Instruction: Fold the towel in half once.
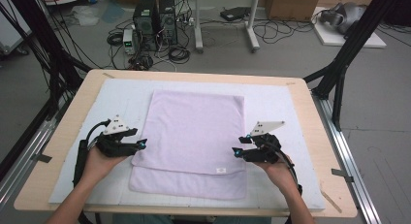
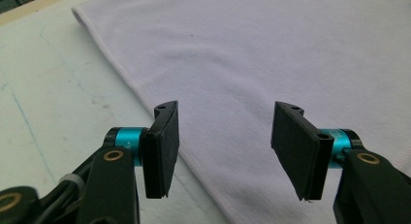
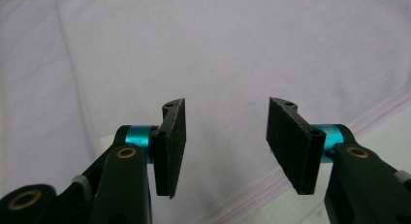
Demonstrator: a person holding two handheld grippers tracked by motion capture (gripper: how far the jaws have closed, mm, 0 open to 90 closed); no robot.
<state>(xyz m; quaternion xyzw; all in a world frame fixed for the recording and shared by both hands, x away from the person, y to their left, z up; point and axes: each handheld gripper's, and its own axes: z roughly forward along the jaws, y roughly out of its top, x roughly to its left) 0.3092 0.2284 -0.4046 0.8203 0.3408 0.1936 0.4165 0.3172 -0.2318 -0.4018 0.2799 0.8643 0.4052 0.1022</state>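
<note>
Towel: a pale lilac towel (image 1: 194, 136) lies flat on the white mat (image 1: 281, 107) in the middle of the worktop (image 1: 72, 112), already folded once, its upper layer stopping short of the near hem so a strip of the lower layer shows.
Left tongs: the left tongs (image 1: 143, 144) sit at the towel's left edge, spread, nothing between the pads.
Right tongs: the right tongs (image 1: 236, 152) sit at the right edge near the small label (image 1: 220, 170), also spread and empty.
Step in hand: likely taking both side edges for another fold.
Risk, layers: a pad may catch only the upper layer, so the lower one stays behind and the fold comes out skewed.
Risk, timing: if one side pinches sooner or farther in, the cloth will likely bunch or twist.
Left gripper view: shows the towel's hem (image 2: 131, 83) running just beside the left pad (image 2: 162, 146), with bare mat (image 2: 48, 88) outside it.
Right gripper view: shows the stitched border (image 3: 368, 117) and soft creases under the pads (image 3: 291, 144).
High view: gives the whole outline and both hands together.
</note>
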